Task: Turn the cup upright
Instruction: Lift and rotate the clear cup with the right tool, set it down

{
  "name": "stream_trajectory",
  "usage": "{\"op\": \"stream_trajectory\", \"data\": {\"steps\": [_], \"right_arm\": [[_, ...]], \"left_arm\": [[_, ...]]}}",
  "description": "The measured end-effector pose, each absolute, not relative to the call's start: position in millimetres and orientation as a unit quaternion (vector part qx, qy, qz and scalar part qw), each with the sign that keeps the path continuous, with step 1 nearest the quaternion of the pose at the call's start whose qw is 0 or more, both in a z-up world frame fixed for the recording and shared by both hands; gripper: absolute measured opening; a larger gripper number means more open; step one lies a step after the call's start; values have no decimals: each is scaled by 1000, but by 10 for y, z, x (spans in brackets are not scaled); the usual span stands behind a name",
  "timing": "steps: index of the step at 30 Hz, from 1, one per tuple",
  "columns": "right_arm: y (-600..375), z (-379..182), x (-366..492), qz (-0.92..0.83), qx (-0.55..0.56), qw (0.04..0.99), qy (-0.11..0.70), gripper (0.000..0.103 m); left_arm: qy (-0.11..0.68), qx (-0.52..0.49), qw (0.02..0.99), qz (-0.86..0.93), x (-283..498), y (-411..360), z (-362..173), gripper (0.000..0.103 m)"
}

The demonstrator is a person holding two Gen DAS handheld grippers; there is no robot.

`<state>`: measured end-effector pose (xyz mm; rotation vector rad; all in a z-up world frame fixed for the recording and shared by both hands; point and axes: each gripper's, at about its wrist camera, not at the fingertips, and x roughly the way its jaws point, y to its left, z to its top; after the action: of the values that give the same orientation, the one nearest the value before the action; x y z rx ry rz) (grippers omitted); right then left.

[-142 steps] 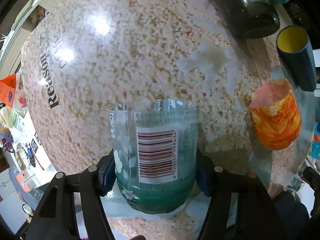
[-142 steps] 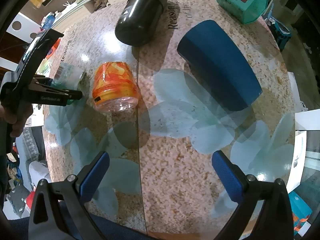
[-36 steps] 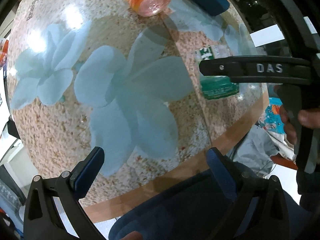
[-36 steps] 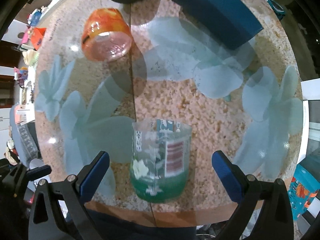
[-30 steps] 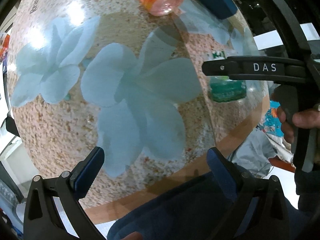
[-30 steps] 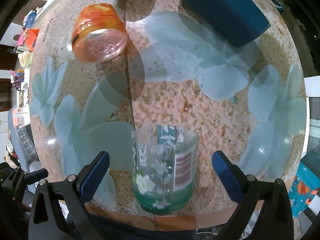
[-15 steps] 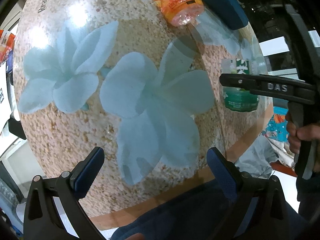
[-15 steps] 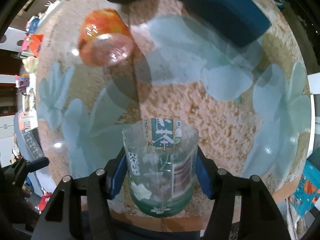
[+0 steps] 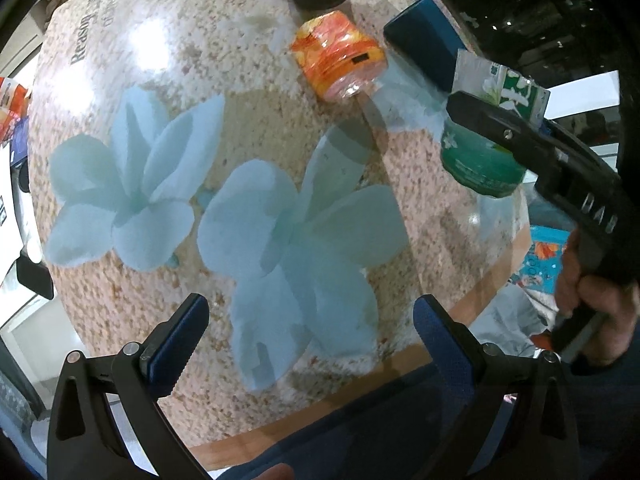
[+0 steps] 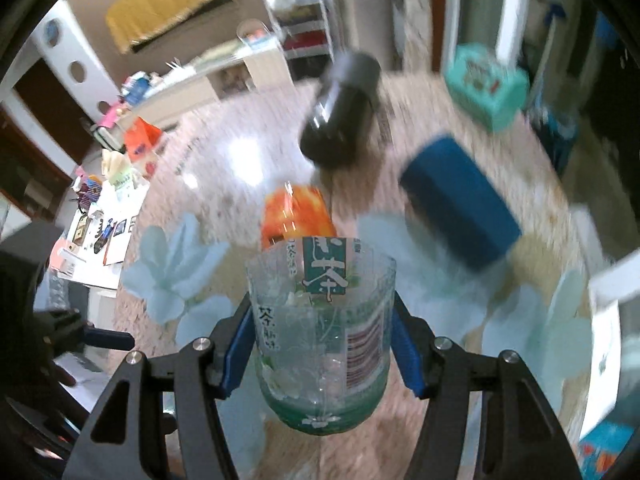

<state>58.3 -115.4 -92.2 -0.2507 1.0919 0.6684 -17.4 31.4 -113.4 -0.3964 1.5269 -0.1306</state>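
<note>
Floral glass tabletop (image 9: 256,208) lies below: the right gripper (image 10: 322,344) clamps the cup (image 10: 322,344) mid-wall, lifted clear for turning, rim tilted away; the left gripper (image 9: 308,336) hangs wide open, empty.

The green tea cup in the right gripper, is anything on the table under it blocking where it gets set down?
Nothing visible does. The right gripper holds the green tea cup above bare table; the orange cup lies farther back.

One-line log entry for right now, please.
right gripper: shut on clear cup, lifted off table | left gripper: open, holding nothing | orange cup: on its side
</note>
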Motion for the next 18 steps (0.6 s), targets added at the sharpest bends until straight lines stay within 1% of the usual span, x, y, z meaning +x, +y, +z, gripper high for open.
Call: {"op": "stream_trajectory", "data": {"steps": [4, 7, 14, 18], "right_arm": [[-1211, -1091, 496, 342, -130, 828, 425, 59], [-1104, -1240, 402, 362, -147, 839, 380, 60], [-1196, -1645, 447, 385, -143, 833, 371, 60], [-1275, -1725, 426, 388, -137, 835, 366, 61]], "left_arm": [[687, -168, 705, -60, -80, 281, -1108, 103], [691, -159, 703, -60, -34, 231, -1137, 103], [716, -102, 688, -49, -23, -5, -1320, 103], [727, -85, 679, -53, -76, -113, -1393, 103]]}}
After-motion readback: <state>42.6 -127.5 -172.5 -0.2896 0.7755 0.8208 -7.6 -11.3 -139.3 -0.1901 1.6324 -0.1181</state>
